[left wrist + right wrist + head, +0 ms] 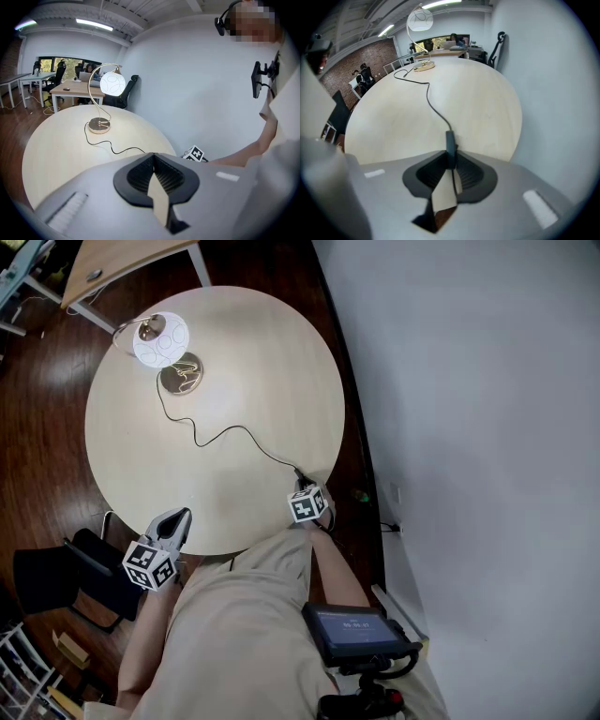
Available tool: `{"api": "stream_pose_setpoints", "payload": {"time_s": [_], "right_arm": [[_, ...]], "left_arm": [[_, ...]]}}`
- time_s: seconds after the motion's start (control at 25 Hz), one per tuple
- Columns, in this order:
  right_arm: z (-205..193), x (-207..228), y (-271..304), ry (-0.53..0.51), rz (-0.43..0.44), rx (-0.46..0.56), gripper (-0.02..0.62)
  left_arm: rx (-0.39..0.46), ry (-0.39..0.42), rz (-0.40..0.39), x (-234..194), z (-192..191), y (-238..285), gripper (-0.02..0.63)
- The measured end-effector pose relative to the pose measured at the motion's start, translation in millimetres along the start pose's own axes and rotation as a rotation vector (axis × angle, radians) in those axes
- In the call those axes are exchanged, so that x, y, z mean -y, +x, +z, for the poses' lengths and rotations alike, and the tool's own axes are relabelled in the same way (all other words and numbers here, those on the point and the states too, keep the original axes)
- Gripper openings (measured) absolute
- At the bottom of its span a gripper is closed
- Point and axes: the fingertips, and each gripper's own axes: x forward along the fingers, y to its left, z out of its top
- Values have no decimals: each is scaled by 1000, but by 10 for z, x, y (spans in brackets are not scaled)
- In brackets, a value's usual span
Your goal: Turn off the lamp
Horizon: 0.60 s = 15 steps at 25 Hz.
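The lamp stands at the far left of the round table, its white globe glowing above a round metal base. Its black cord winds across the table top to a dark switch lying near the table's near right edge. The right tongs point steeply down at that edge, their tips clenched on the switch's near end, the cord leading away from them over the table. The left tongs hover at the table's near left edge, slanting down toward the top, tips pressed together with nothing between them.
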Motion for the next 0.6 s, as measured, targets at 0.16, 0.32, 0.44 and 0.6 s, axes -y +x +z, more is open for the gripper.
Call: {"api": "stream_pose_setpoints", "payload": {"time_s": [0.16,0.32,0.44,0.6], "right_arm": [[-2,19,27,-2,-9,-2,66],[1,66,15,8,-27,-5,78],[61,92,-72,12,-52,15,111],[154,82,-211,9,-78,47,127]], "left_arm": [[3,3,-1,2,12,17,0],[7,7,-6,17,16,5,0],[17,11,-15,25,44,-46,0],[40,18,-27,-1,41,-134,0]]}}
